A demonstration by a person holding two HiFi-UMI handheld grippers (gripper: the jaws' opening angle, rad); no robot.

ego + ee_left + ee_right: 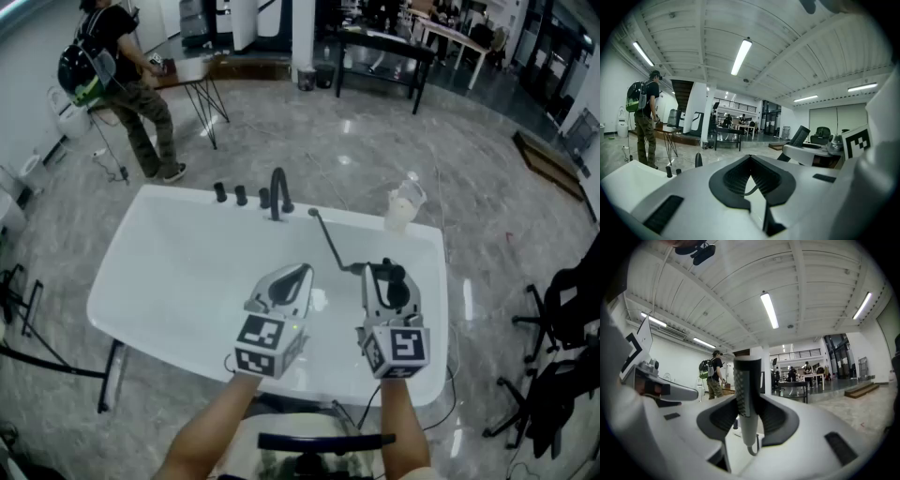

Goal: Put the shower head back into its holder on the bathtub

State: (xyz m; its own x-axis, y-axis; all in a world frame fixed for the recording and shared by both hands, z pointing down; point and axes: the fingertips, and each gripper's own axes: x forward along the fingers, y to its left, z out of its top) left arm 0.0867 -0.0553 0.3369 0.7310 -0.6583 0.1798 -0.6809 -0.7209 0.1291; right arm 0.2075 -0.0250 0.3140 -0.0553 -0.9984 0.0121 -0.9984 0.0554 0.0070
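- While the shower head (746,390) stands upright in your right gripper (386,277) over the bathtub (169,272), carry it toward the far rim by the faucet (278,195), where the hose (328,240) ends. The holder is probably there, but it is too small to see.
- Hold the handle upright and leave the hose slack.
- Right jaws: wide, pads pressed on the handle.
- Left gripper (295,275): jaws together, empty.

Bright, even light from long ceiling tubes (742,56). Pale glare patches on the polished floor (375,141) and on the white bathtub (187,272). Strong fisheye bending, dark corners. Near shower head (745,394) slightly soft. Slight grain in the head view.
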